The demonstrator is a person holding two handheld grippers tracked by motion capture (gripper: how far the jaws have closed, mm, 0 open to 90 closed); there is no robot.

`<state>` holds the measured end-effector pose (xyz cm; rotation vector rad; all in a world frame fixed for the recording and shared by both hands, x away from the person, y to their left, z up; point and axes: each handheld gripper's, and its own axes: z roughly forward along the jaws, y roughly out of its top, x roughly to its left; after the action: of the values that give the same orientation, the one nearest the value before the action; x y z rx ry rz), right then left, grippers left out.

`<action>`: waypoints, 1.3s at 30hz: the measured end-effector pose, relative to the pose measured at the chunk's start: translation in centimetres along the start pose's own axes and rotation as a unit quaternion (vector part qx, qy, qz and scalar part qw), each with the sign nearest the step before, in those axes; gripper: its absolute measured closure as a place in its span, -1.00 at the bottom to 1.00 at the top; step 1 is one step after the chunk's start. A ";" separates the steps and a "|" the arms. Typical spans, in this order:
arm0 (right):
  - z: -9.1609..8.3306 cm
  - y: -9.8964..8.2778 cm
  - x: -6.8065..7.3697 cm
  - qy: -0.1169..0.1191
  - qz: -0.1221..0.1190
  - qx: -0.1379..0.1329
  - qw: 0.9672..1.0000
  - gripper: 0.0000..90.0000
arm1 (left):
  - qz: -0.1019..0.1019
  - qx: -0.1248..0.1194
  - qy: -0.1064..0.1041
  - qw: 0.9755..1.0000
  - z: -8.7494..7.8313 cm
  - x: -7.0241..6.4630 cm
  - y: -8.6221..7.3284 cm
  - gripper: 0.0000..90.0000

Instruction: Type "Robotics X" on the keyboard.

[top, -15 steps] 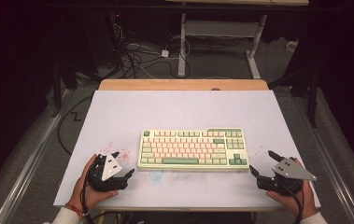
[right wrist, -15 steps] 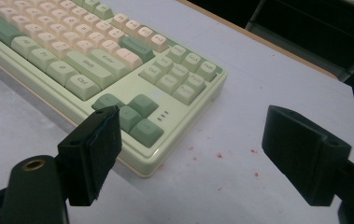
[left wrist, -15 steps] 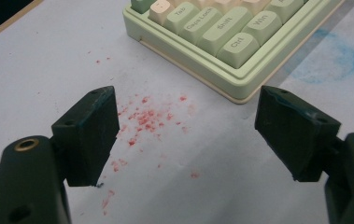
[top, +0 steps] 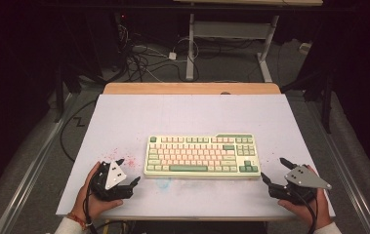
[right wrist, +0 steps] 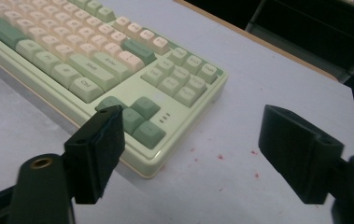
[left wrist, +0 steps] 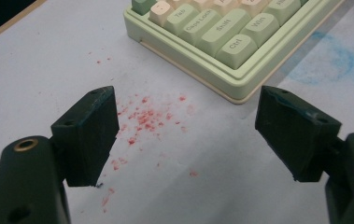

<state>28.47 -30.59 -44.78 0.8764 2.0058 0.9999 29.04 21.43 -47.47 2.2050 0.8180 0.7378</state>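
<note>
Keyboard [top: 202,156] lying flat at the middle of the white counter [top: 182,114], long edge facing the person. Left tool [top: 130,170] low beside the keyboard's near-left corner, cupped from below by the left hand [top: 92,195], jaws spread wide, nothing between them but red-speckled counter. Right tool [top: 276,170] low off the near-right corner, gripped by the right hand [top: 309,207], angled toward the keyboard, jaws gaping too, empty. Both 2 tools apart from the keyboard, forearms entering from the bottom edge.
</note>
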 end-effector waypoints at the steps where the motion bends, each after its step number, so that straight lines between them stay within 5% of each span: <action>1: 0.0 0.1 0.0 0.007 0.000 -0.002 1.000 -0.39 | 0.002 0.001 0.000 1.000 0.0 0.0 0.0 -0.55; 6: 0.2 1.3 -0.4 0.031 0.009 -0.008 0.999 0.04 | -0.001 0.003 -0.002 1.000 0.3 0.2 0.2 -0.56; 11: 1.7 3.5 0.0 0.066 0.004 0.013 0.998 0.78 | -0.005 0.006 0.001 1.000 0.4 0.3 0.4 -0.56; 14: 2.8 4.5 0.8 0.094 -0.010 0.017 0.995 0.96 | -0.007 0.007 0.001 1.000 0.3 0.3 0.4 -0.54; 27: 8.2 6.1 3.4 0.144 -0.038 0.064 0.987 1.00 | -0.009 0.006 -0.003 1.000 0.3 0.4 0.3 -0.51; 39: 9.6 5.6 4.6 0.153 -0.055 0.089 0.983 1.00 | -0.014 0.002 -0.010 1.000 0.2 0.4 0.5 -0.51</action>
<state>35.41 -20.79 -45.61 0.7265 2.4066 0.9496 29.61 21.41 -47.10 2.1970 0.8394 0.7006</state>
